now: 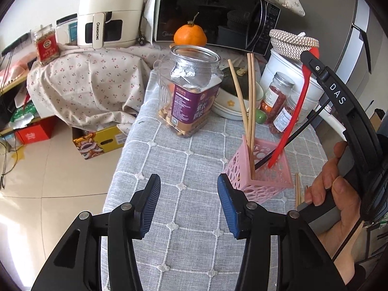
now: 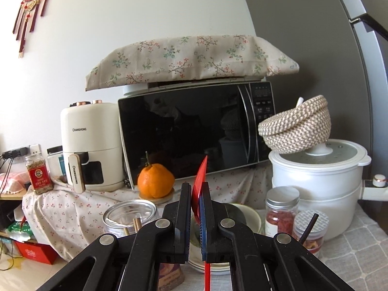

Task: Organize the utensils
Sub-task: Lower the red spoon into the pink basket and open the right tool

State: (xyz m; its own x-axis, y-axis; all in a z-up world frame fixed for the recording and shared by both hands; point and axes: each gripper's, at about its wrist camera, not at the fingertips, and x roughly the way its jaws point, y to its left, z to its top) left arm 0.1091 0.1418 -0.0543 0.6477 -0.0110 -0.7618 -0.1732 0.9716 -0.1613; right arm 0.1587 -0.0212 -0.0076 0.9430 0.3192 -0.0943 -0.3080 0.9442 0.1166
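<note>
The right gripper (image 2: 196,208) has its jaws clamped on a red spatula (image 1: 294,111) — in the right wrist view the red blade sticks up between the two pads, the handle running down below them. From the left wrist view the spatula slants down into the pink perforated holder (image 1: 260,174), its lower end inside the basket beside a black stick (image 1: 286,143) and three wooden chopsticks (image 1: 249,106) that lean toward the back. More chopsticks (image 1: 298,191) lie flat on the tabletop (image 1: 189,218) just right of the holder, close to the person's hand (image 1: 337,194).

The left gripper (image 1: 189,202) hovers with its jaws apart and nothing between them — only grey quilted cloth below; the holder sits just beside its right pad. The tabletop's left edge drops to the tiled floor (image 1: 60,181) near the left jaw. Behind the holder stand a clear snack jar (image 1: 191,92), stacked bowls (image 1: 230,106) and small jars (image 1: 276,94), crowding the back.
</note>
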